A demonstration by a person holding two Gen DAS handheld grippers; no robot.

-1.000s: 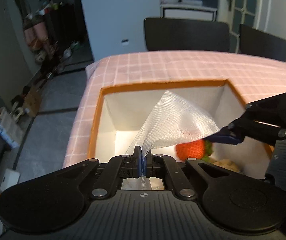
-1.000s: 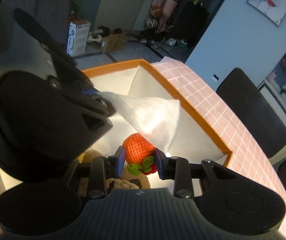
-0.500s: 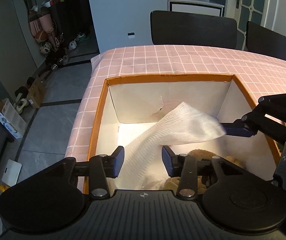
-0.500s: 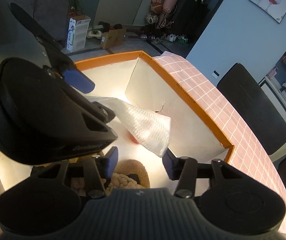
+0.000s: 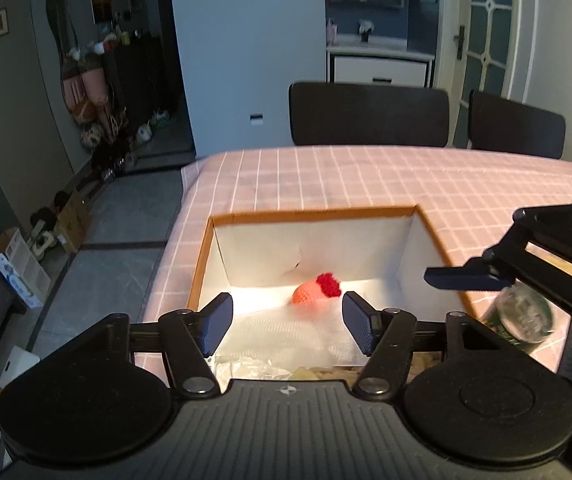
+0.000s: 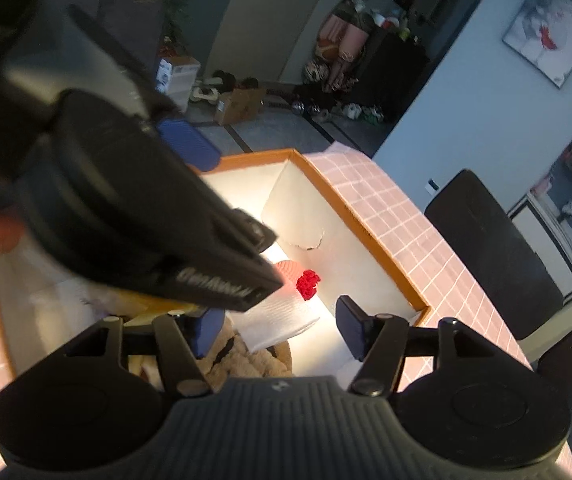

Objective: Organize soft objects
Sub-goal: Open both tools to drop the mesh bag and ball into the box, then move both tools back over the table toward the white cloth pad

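Left claw (image 5: 287, 322) blocks the right claw's (image 6: 272, 330) view; both released, just opening above box (image 5: 314, 213) contents.

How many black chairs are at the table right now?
2: one chair at the table's far edge, behind the box; a second chair to its right. Others may sit out of frame.

No text can be read; the lettering on the left tool (image 6: 190, 152) is blurred.
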